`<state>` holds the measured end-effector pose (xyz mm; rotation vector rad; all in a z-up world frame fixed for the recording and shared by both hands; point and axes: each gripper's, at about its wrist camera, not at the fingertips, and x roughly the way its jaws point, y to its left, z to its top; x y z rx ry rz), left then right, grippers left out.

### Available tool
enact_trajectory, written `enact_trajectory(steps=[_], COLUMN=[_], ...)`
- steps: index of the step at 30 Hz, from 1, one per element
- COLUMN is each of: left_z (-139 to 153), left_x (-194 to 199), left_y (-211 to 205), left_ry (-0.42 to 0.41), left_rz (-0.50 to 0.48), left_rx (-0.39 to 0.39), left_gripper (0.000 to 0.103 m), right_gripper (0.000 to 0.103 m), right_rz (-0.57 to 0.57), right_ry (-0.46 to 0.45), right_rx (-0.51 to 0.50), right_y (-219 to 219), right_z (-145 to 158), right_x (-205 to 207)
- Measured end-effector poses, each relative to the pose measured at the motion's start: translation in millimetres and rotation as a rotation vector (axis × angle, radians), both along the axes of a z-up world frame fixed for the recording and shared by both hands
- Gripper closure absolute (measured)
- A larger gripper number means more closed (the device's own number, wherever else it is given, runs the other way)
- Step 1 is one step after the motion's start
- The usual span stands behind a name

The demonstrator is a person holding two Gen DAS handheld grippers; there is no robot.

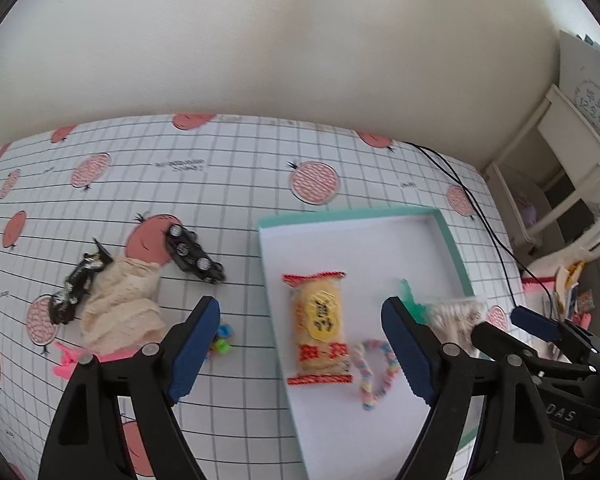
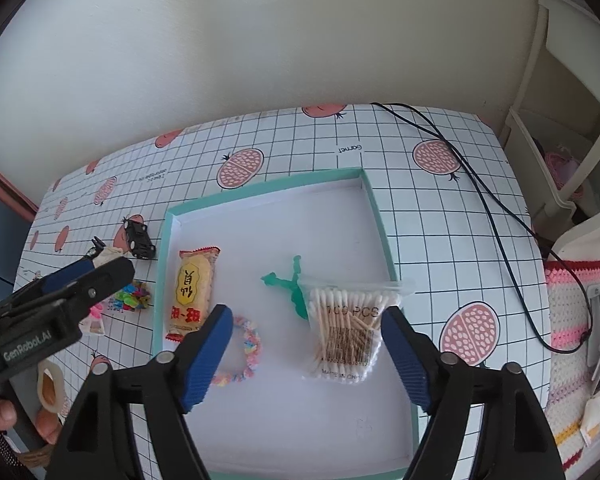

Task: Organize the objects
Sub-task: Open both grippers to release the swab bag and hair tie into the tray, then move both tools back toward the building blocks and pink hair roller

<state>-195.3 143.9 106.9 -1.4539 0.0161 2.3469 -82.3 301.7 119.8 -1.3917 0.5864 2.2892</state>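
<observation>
Hovering, both grippers spread and empty; black toy car [image 1: 194, 254] lies at 11 o'clock from your left gripper [image 1: 300, 344], nearer it, long axis diagonal.

I see the shallow mint-rimmed tray [image 2: 374, 204] holding four things flat: a yellow snack packet [image 2: 191, 294] by its left wall, a pastel bracelet [image 2: 244, 354] beside that, a green plastic figure [image 2: 288, 284], and a bag of cotton swabs [image 2: 350, 328] overlapping it near the right wall.
</observation>
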Motion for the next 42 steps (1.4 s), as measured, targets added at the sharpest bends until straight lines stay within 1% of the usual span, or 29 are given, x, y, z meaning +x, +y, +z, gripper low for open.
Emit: enact_trajectory(steps=[2,3,6,7,8,10,11,13,18,31,36,42], left_z=[-0.1,0.2,0.8,1.2,1.5,1.7,2.0,2.7,4.6,4.3,6.8,19.2], left_x=[-1.2,-2.1,-3.4,-3.8,-3.9,-5.2,-5.5,-5.4,-5.1,-6.8,-11.6,-21.1], left_y=[-3.3,-4.7,-6.8,-7.6,-8.1,-9.1,-9.9,-11.2,-12.9,-18.1,-32.5,-72.9], left_ry=[0.003,0.004,0.013,0.019,0.023,0.025,0.026,0.031,0.048,0.040,0.021,0.048], left_rz=[0.012,0.017,0.026,0.030,0.032,0.037,0.039,0.041,0.051,0.057,0.052,0.122], left_rx=[0.001,0.004,0.001,-0.003,-0.004,-0.007,-0.006,-0.001,-0.012,-0.004,0.030,0.016], left_gripper=[0.012,0.008,0.008,0.008,0.007,0.003,0.002,0.000,0.000,0.000,0.000,0.000], right_gripper=[0.017,0.016,0.011,0.006,0.004,0.003,0.000,0.000,0.000,0.000,0.000,0.000], right_rz=[0.006,0.009,0.015,0.015,0.016,0.017,0.018,0.018,0.020,0.030,0.044,0.086], right_ry=[0.003,0.004,0.008,0.009,0.011,0.016,0.016,0.016,0.020,0.014,0.035,0.052], right_rx=[-0.003,-0.004,-0.006,-0.004,-0.004,-0.007,-0.006,-0.002,-0.006,-0.001,0.001,0.020], right_y=[-0.6,-1.2,-3.6,-3.9,-4.1,-4.5,-4.6,-4.5,-4.4,-8.2,-14.6,-32.4], right_z=[-0.2,-0.6,-1.8,-2.1,-2.2,-2.5,-2.8,-3.2,-2.9,-4.7,-1.6,4.3], right_x=[-0.8,-1.3,-2.7,-3.2,-3.3,-3.7,-3.6,-3.8,-4.7,-6.9,-9.6,-21.5])
